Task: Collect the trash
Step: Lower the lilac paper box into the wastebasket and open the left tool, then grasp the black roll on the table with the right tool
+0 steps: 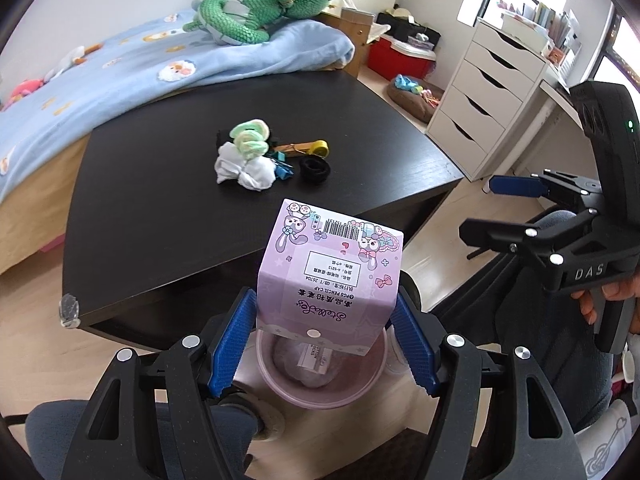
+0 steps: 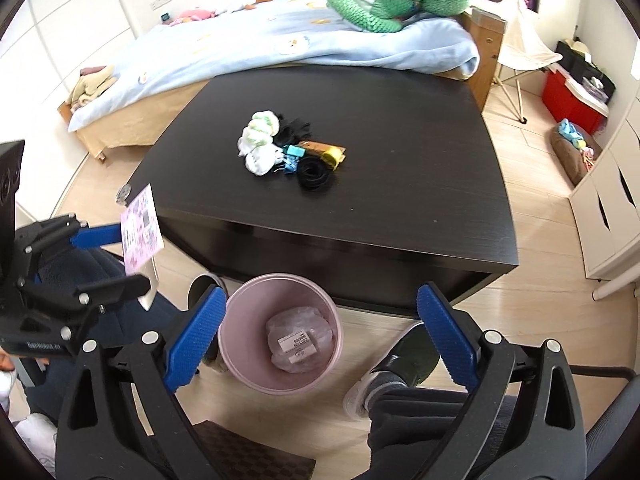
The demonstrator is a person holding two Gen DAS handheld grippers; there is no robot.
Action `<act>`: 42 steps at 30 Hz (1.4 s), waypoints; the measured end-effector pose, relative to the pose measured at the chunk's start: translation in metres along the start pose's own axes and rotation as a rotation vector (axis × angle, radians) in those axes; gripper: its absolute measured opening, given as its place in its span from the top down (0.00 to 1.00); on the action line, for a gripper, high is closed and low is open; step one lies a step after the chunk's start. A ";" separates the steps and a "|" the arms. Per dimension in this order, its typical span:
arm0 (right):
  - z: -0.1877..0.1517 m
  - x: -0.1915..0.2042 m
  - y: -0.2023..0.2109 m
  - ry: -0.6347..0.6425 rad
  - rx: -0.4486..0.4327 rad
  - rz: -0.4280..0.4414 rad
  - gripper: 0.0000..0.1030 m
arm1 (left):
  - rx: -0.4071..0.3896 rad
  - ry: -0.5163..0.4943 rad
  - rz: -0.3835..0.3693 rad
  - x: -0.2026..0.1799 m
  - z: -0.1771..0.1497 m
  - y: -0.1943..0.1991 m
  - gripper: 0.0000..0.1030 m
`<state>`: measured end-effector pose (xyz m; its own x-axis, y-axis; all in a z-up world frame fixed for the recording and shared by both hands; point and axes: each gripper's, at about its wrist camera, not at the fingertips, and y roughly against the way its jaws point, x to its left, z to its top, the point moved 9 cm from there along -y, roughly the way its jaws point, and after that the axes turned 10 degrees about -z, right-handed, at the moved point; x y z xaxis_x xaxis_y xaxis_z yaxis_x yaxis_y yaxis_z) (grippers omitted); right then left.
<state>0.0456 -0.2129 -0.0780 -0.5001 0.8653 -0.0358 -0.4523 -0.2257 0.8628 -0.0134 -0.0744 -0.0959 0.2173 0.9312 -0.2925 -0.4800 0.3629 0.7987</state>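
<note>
The left claw is gripping a lilac pencil-cap box by its lower end, long axis upright, hanging directly above the pink bin on the floor by the tabletop's near edge. The right claw is hovering wide and empty over the same bin.

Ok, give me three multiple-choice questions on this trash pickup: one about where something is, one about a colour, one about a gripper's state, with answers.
1. Where is the pink wastebasket?
A. on the black table
B. on the floor in front of the black table
C. on the bed

2. What colour are the gripper pads?
A. blue
B. red
C. white

3. What is the left gripper doing?
A. hanging empty
B. holding the black hair tie
C. holding the purple pencil cap box

Answers:
1 B, it stands on the wood floor below the black table edge.
2 A, both grippers' pads are blue.
3 C, the purple pencil cap box sits clamped between its pads.
</note>
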 end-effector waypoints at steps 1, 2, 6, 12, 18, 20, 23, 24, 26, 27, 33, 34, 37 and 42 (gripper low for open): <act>0.000 -0.002 0.001 -0.004 -0.002 -0.002 0.08 | 0.003 -0.004 -0.003 -0.002 0.000 -0.001 0.35; 0.000 -0.004 0.002 -0.010 -0.005 -0.003 0.08 | 0.007 -0.009 -0.006 -0.005 0.000 -0.003 0.35; 0.000 -0.011 0.004 -0.029 -0.011 -0.010 0.08 | 0.018 -0.026 -0.015 -0.012 -0.001 -0.007 0.35; 0.001 -0.017 0.007 -0.044 -0.018 -0.010 0.08 | 0.024 -0.034 -0.042 -0.018 -0.003 -0.011 0.16; 0.000 -0.014 0.006 -0.043 -0.015 -0.001 0.07 | 0.020 0.003 -0.019 -0.009 -0.005 -0.010 0.12; -0.001 -0.013 0.005 -0.043 -0.014 0.003 0.06 | 0.011 0.017 -0.008 -0.004 -0.005 -0.008 0.10; -0.001 -0.010 0.005 -0.041 -0.010 0.007 0.06 | -0.012 0.034 0.009 0.002 -0.003 -0.003 0.08; -0.001 -0.009 0.004 -0.040 -0.008 0.009 0.06 | -0.017 0.039 0.015 0.004 -0.002 -0.001 0.08; -0.002 -0.007 0.003 -0.038 -0.003 0.013 0.06 | -0.021 0.050 0.025 0.008 -0.002 0.000 0.08; -0.002 -0.006 0.002 -0.039 0.000 0.016 0.06 | -0.024 0.055 0.027 0.010 -0.002 0.000 0.08; -0.002 -0.002 0.000 -0.038 0.006 0.027 0.06 | -0.038 0.072 0.038 0.015 0.001 0.003 0.08; -0.001 -0.002 0.000 -0.040 0.006 0.028 0.06 | -0.042 0.075 0.038 0.016 0.001 0.004 0.08; 0.000 -0.001 0.000 -0.044 0.008 0.031 0.06 | -0.048 0.088 0.044 0.021 0.003 0.005 0.08; 0.005 -0.001 -0.004 -0.061 0.014 0.037 0.06 | -0.067 0.107 0.046 0.027 0.007 0.009 0.08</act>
<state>0.0520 -0.2106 -0.0784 -0.4700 0.8823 0.0270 -0.4237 -0.2524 0.8699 -0.0057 -0.0462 -0.0929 0.1036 0.9438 -0.3137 -0.5441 0.3178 0.7765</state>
